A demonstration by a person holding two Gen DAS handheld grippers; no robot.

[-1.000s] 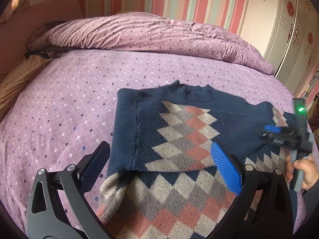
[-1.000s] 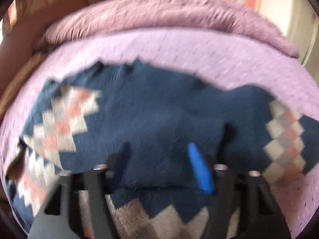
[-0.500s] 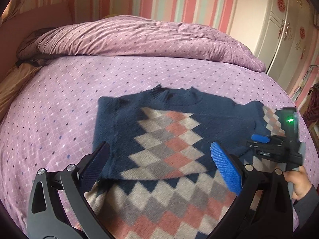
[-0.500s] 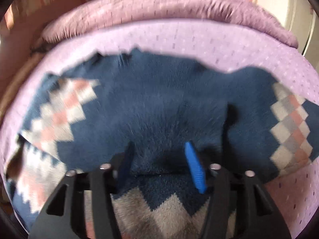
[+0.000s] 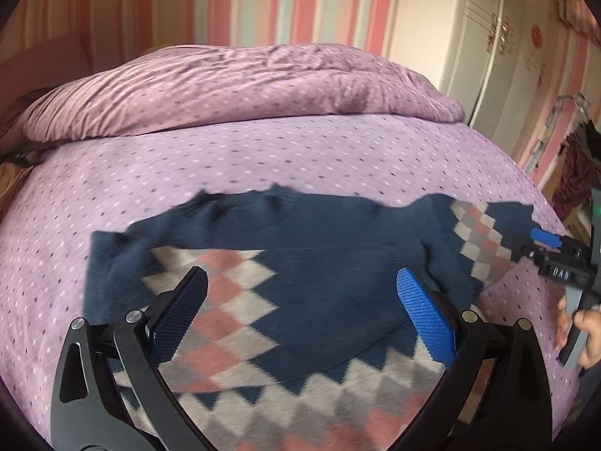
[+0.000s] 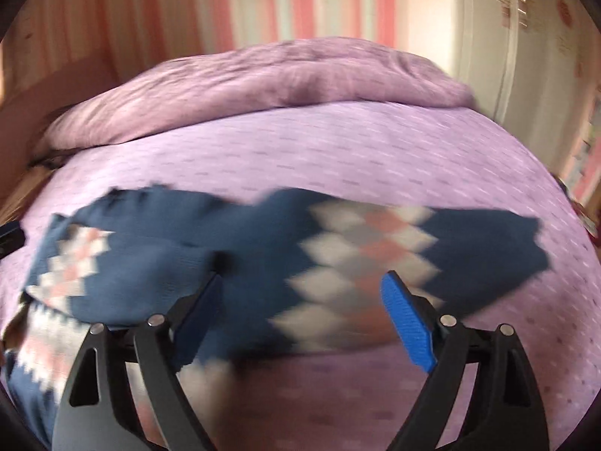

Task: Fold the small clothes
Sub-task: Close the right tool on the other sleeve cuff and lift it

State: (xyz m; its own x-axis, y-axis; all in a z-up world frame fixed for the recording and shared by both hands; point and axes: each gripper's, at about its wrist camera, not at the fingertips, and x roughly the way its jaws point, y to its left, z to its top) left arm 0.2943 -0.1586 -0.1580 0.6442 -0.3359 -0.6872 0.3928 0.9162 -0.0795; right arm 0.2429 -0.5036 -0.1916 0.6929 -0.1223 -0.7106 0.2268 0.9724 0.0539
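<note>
1. Sweater point(image 5: 300, 293): navy knit with a pink/grey/white diamond pattern, lying on the bed point(image 5: 263, 158), toward the near edge, roughly mid-width. Collar faces the rumpled duvet point(image 5: 240, 86) along the far side of the bed.
2. Its left sleeve is already laid across the chest. The right sleeve point(image 6: 375, 255) lies spread out toward the right edge of the bed, cuff end flat on the purple cover.
3. Left hand-held gripper point(image 5: 300, 319): jaws wide, nothing between the pads, hovering over the patterned front.
4. Right hand-held gripper point(image 6: 300, 319): jaws opening, already wide. Sleeve knit sits under the gap but the pads don't press on it. It also shows at the right edge of the left wrist view, with the person's hand point(image 5: 578, 334) on its handle.
5. Handling, my read: thick soft knit, light, fully limp, no stiffness to hold a crease. It's fuzzy enough to grip well and cling to itself, so it likely drags the layer below if slid.
6. Where to grab: pinch the edges, i.e. the cuff or sleeve hem for the sleeve fold, then the bottom hem corners for the body fold. Take both layers and lift clear before carrying over.
7. Risk: pinching mid-panel bunches the knit and shifts the folded left sleeve.
</note>
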